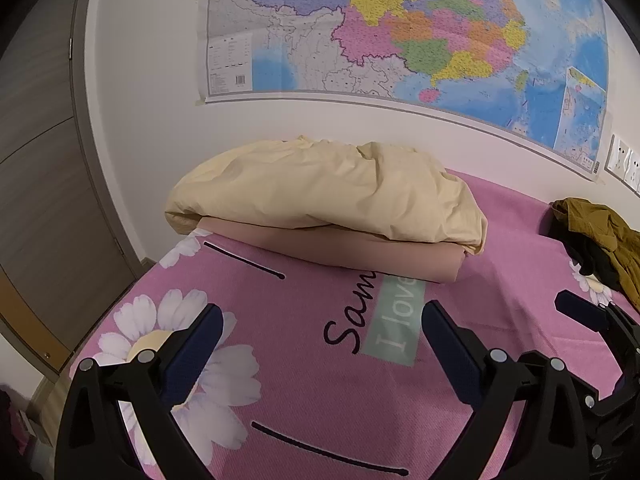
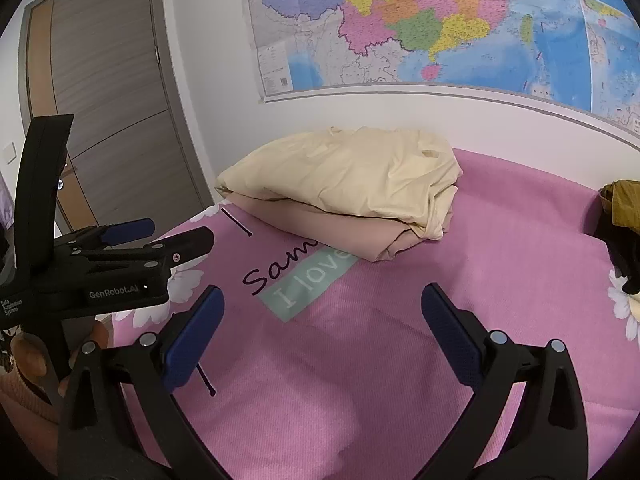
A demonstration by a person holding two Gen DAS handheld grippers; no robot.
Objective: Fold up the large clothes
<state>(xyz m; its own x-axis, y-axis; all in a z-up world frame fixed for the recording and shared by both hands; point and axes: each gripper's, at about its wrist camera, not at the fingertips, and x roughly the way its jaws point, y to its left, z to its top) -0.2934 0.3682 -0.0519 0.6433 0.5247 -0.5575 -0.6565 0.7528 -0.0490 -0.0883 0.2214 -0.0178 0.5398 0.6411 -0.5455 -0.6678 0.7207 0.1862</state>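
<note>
The folded stack (image 1: 332, 216), a cream garment on a tan one, lies squared at the frame's centre on the pink bed (image 1: 320, 380), near the wall, apparently set aside as finished work. At the right edge an olive and black heap of clothes (image 1: 600, 240) lies crumpled, likely the next piece. The left hand-held gripper (image 1: 322, 336) and right hand-held gripper (image 2: 322, 320) both hover over bare bedspread, jaws spread apart and holding nothing, seemingly between garments. A map (image 1: 400, 28) hangs above.
</note>
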